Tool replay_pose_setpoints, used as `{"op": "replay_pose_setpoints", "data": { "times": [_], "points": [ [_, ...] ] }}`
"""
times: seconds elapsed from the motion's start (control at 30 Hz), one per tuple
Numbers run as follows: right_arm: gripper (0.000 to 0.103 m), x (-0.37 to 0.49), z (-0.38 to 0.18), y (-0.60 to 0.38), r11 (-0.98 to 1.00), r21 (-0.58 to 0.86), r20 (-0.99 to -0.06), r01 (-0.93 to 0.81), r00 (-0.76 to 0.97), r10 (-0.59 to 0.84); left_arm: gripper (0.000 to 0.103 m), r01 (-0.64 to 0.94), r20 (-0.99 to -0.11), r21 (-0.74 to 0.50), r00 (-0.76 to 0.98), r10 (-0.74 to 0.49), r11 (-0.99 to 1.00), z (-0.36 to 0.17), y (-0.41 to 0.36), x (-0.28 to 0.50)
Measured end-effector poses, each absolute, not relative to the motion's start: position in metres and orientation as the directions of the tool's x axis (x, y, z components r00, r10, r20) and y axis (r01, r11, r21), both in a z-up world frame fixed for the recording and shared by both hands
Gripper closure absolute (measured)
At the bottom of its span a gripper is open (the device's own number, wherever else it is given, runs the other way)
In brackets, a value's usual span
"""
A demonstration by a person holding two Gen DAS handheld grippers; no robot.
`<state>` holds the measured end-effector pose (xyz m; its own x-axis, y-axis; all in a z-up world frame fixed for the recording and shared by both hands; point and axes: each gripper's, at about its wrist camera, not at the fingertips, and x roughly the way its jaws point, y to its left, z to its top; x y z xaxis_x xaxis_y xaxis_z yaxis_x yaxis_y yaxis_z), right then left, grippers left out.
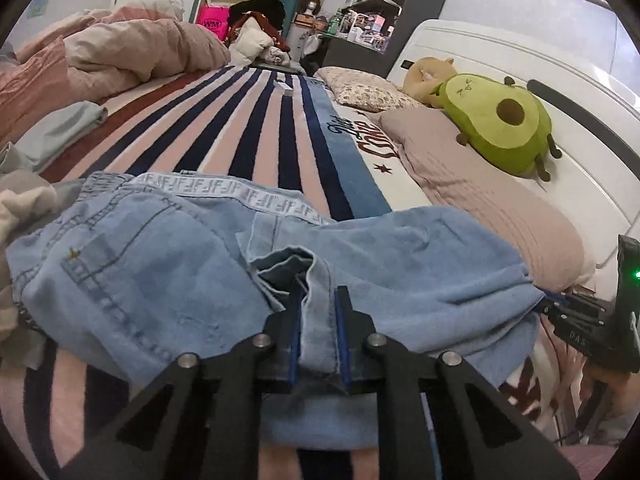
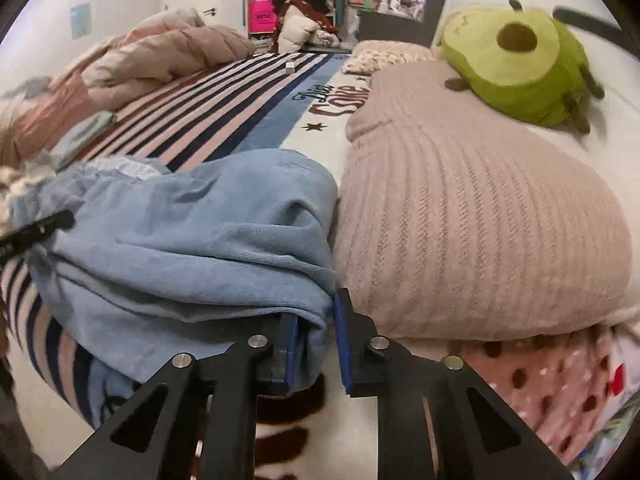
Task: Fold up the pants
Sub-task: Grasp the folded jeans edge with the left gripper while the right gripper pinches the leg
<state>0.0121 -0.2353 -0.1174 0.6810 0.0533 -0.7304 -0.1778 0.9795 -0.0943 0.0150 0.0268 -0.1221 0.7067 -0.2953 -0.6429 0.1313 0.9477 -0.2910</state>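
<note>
Light blue denim pants [image 1: 168, 264] lie bunched on the striped bedspread [image 1: 240, 128], waistband with white lettered tape at the far side. My left gripper [image 1: 318, 300] is shut on a fold of the denim near the middle. My right gripper [image 2: 316, 316] is shut on the pants' right edge [image 2: 192, 240], right beside a beige pillow [image 2: 480, 220]. The right gripper also shows at the right edge of the left wrist view [image 1: 588, 316]; a left gripper finger pokes in at the left of the right wrist view [image 2: 40, 228].
A green avocado plush [image 1: 504, 128] and a tan plush [image 1: 428, 76] lie by the white headboard. A pink duvet [image 1: 112, 52] is heaped at the far left, with grey clothes [image 1: 60, 132] near it. A spotted pink blanket [image 2: 560, 380] is at the right.
</note>
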Motion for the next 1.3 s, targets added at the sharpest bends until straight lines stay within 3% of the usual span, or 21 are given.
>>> {"op": "replay_pose_setpoints", "data": {
  "times": [0.33, 0.37, 0.4, 0.43, 0.47, 0.5, 0.67, 0.77, 0.9, 1.0, 1.03, 1.07, 1.1, 1.17, 1.3],
  "points": [
    [0.100, -0.028, -0.108, -0.249, 0.962, -0.125, -0.781, -0.244, 0.622, 0.056, 0.092, 0.190, -0.711, -0.300, 0.609, -0.352, 0.935, -0.137, 0.036, -0.014],
    [0.093, -0.030, -0.102, -0.254, 0.966, -0.089, -0.769, -0.243, 0.633, 0.088, 0.088, 0.191, -0.706, -0.313, 0.609, -0.363, 0.930, -0.135, 0.039, -0.017],
    [0.082, -0.032, -0.094, -0.260, 0.970, -0.038, -0.755, -0.241, 0.643, 0.130, 0.078, 0.193, -0.702, -0.319, 0.609, -0.368, 0.928, -0.133, 0.041, -0.018],
    [0.057, -0.031, -0.086, -0.267, 0.972, 0.014, -0.738, -0.233, 0.654, 0.167, 0.070, 0.194, -0.685, -0.333, 0.622, -0.379, 0.923, -0.126, 0.046, -0.020],
    [0.044, -0.029, -0.081, -0.271, 0.973, 0.041, -0.722, -0.228, 0.666, 0.187, 0.054, 0.194, -0.669, -0.345, 0.636, -0.385, 0.919, -0.121, 0.049, -0.020],
    [0.044, -0.025, -0.076, -0.273, 0.972, 0.067, -0.707, -0.227, 0.677, 0.207, 0.045, 0.197, -0.642, -0.361, 0.656, -0.397, 0.911, -0.113, 0.054, -0.019],
    [0.044, 0.013, -0.077, -0.260, 0.963, 0.142, -0.684, -0.231, 0.680, 0.264, 0.043, 0.193, -0.588, -0.376, 0.707, -0.394, 0.906, -0.090, 0.058, 0.012],
    [0.045, 0.037, -0.093, -0.250, 0.943, 0.213, -0.695, -0.255, 0.639, 0.329, 0.043, 0.152, -0.635, -0.347, 0.688, -0.351, 0.925, -0.099, 0.053, 0.043],
    [0.046, 0.066, -0.128, -0.241, 0.948, 0.220, -0.765, -0.231, 0.563, 0.315, 0.043, 0.106, -0.722, -0.262, 0.639, -0.267, 0.959, -0.127, 0.045, 0.075],
    [0.054, 0.067, -0.140, -0.243, 0.929, 0.273, -0.770, -0.252, 0.521, 0.367, 0.044, 0.140, -0.744, -0.206, 0.620, -0.248, 0.968, -0.137, 0.034, 0.077],
    [0.064, 0.065, -0.141, -0.242, 0.929, 0.259, -0.776, -0.263, 0.516, 0.362, 0.047, 0.166, -0.745, -0.199, 0.614, -0.259, 0.966, -0.138, 0.030, 0.077],
    [0.077, 0.063, -0.142, -0.241, 0.929, 0.247, -0.779, -0.276, 0.514, 0.359, 0.064, 0.187, -0.748, -0.200, 0.604, -0.273, 0.962, -0.139, 0.026, 0.078],
    [0.081, 0.060, -0.142, -0.239, 0.928, 0.237, -0.776, -0.289, 0.518, 0.360, 0.080, 0.206, -0.760, -0.203, 0.583, -0.287, 0.957, -0.141, 0.021, 0.081],
    [0.089, 0.051, -0.139, -0.238, 0.929, 0.216, -0.765, -0.300, 0.540, 0.352, 0.087, 0.242, -0.765, -0.204, 0.565, -0.309, 0.949, -0.143, 0.012, 0.084],
    [0.093, 0.033, -0.127, -0.250, 0.939, 0.219, -0.734, -0.265, 0.590, 0.338, 0.089, 0.303, -0.735, -0.208, 0.579, -0.354, 0.930, -0.134, -0.001, 0.088]
  ]
}}
